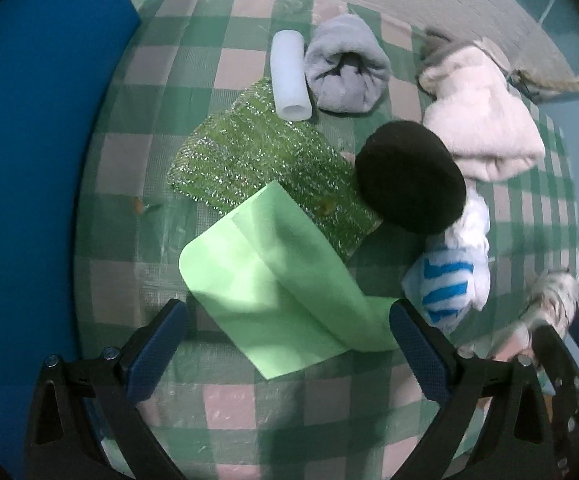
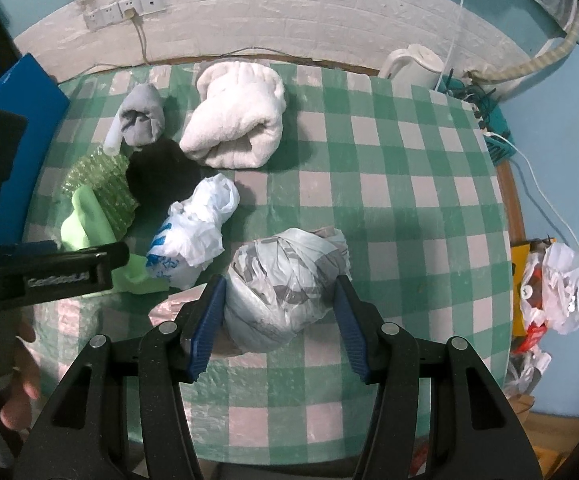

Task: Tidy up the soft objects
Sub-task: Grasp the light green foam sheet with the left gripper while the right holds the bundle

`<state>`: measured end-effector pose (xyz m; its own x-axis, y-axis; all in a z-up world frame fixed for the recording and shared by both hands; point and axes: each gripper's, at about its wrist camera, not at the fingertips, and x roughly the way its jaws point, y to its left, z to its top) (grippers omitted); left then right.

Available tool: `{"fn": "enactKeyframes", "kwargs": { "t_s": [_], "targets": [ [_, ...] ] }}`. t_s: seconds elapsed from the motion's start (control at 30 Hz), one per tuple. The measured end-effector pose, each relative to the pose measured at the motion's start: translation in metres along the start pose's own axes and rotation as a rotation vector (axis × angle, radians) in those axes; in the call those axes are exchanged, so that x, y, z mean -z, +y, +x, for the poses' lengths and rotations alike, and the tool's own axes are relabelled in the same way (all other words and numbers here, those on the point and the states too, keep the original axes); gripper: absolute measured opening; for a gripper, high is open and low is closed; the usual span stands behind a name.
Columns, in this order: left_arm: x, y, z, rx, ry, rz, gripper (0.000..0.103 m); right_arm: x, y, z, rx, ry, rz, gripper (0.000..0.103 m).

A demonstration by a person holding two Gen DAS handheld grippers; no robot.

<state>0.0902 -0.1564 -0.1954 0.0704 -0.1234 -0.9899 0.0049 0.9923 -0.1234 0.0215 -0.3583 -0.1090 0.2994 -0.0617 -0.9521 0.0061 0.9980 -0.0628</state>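
1. The left gripper [image 1: 287, 320] is pointing down at the checked tablecloth [image 1: 225, 76], its jaws standing wide with a light green sheet [image 1: 273, 276] lying between them; the pads are not pressing on it.
2. Only the left wrist view is showing the white foam tube [image 1: 289, 76] in full, lying just beside the rolled grey cloth [image 1: 345, 68], and the glittery green mesh [image 1: 257, 156] spreading under the sheet's far edge.
3. The black round pad [image 1: 409, 176] is sitting between the mesh, the cream towel [image 1: 485, 120] and the white-and-blue plastic bag [image 1: 449, 280].
4. The right gripper [image 2: 281, 320] is holding a grey-patterned plastic bag bundle [image 2: 285, 280], its pads pressing on both sides. The left view is catching only a blurred edge of that bundle.
5. Only the right wrist view is taking in the white kettle [image 2: 413, 66], the wall sockets [image 2: 125, 10] and a hand [image 2: 17, 380] on the left tool.
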Motion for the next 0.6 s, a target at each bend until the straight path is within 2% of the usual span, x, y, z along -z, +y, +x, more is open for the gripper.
{"fn": "enactKeyframes", "kwargs": {
  "t_s": [0.03, 0.27, 0.37, 0.43, 0.6],
  "targets": [
    [-0.002, -0.001, 0.002, -0.008, 0.000, 0.009, 0.089, -0.001, -0.001, 0.000, -0.003, -0.001, 0.003, 0.054],
    [-0.004, -0.016, 0.004, -0.056, -0.028, 0.047, 0.084, -0.003, -0.004, 0.000, -0.009, -0.001, 0.015, 0.054],
    [0.004, -0.020, 0.007, -0.087, -0.052, 0.062, 0.065, -0.003, -0.004, -0.001, -0.011, -0.005, 0.013, 0.054],
    [0.004, -0.022, 0.005, -0.079, -0.052, 0.092, 0.045, -0.003, -0.003, -0.002, -0.013, -0.007, 0.011, 0.054],
    [0.019, -0.016, 0.002, -0.047, -0.050, 0.155, 0.023, -0.003, -0.002, -0.005, -0.010, -0.018, -0.003, 0.054]
  ]
}}
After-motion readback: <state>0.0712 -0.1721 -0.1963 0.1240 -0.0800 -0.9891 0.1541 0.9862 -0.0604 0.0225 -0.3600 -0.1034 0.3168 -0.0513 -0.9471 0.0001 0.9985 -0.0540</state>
